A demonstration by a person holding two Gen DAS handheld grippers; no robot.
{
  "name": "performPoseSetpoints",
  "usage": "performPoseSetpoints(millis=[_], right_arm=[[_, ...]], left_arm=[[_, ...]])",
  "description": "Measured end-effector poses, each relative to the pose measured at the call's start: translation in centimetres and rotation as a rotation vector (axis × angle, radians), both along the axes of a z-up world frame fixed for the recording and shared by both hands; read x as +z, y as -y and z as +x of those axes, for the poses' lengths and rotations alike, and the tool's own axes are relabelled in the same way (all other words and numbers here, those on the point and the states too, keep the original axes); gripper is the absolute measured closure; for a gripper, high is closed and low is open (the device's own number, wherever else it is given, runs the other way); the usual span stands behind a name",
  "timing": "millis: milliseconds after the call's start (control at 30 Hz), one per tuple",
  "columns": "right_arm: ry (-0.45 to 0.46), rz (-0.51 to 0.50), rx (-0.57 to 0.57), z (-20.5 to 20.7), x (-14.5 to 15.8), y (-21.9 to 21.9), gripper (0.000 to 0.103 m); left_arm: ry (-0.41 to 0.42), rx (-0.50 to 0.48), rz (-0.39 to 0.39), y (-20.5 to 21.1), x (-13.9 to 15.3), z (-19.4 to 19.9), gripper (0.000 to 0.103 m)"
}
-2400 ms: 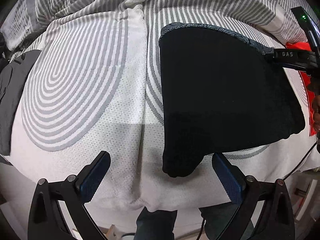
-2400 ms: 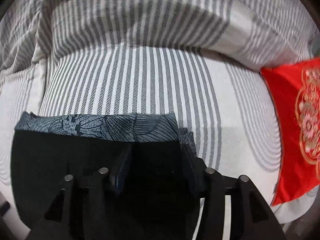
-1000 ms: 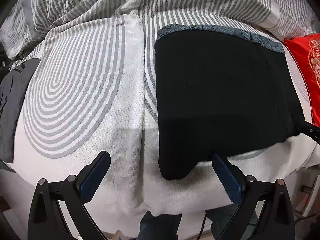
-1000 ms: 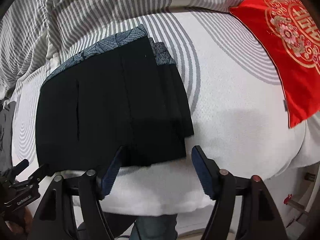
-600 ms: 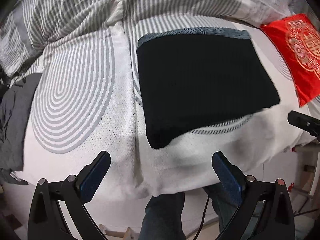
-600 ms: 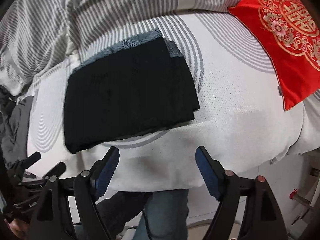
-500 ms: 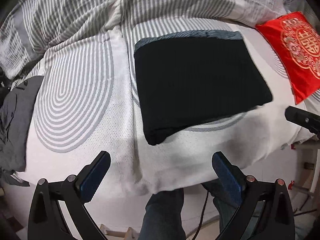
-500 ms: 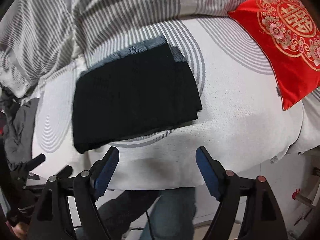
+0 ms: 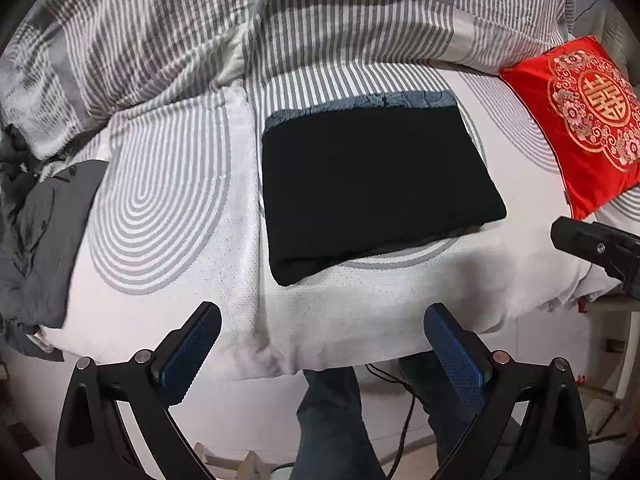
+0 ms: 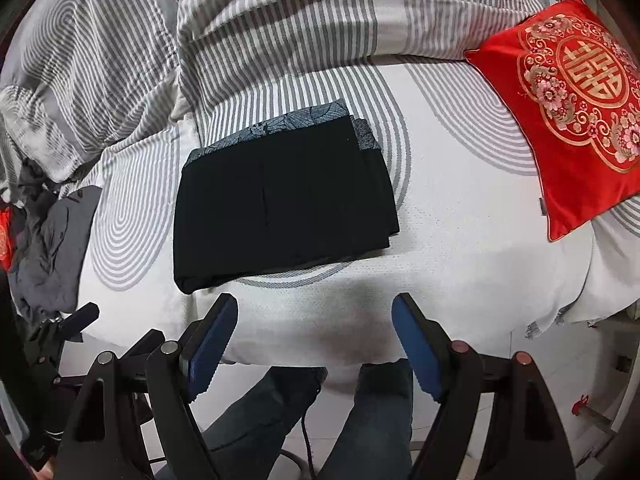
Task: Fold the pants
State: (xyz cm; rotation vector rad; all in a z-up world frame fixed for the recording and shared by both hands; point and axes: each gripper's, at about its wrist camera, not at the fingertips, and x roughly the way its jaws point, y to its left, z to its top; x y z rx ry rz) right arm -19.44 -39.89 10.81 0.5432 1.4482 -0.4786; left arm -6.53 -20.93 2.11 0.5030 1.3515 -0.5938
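Observation:
The black pants (image 9: 372, 184) lie folded into a flat rectangle on the bed, with a blue-grey patterned band along the far edge. They also show in the right wrist view (image 10: 280, 200). My left gripper (image 9: 324, 336) is open and empty, held back over the bed's front edge, apart from the pants. My right gripper (image 10: 314, 328) is open and empty, also back from the pants. The right gripper's tip shows at the right edge of the left wrist view (image 9: 596, 240).
A red embroidered cushion (image 9: 588, 120) lies right of the pants. A striped grey duvet (image 9: 280, 20) is bunched at the back. Dark grey clothes (image 9: 36, 240) lie at the left edge. The person's jeans-clad legs (image 10: 360, 420) stand below the bed edge.
Both grippers have let go of the pants and pulled back and up from the bed. The pants lie still, folded, and look smaller and farther away now.

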Motion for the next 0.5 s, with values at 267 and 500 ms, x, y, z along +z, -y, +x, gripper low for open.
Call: performPoseSetpoints(millis=[267,500], right_arm=[[-0.005,0.048,0.045,0.6,0.5,0.1,0.021],[-0.017,0.054,0.091,1.9,0.5,0.0,0.02]], left_arm=[[0.038,0.056,0.012,0.6,2.3,0.3,0.001],[0.039,0.083,0.025,0.9,2.6,0.6,0.001]])
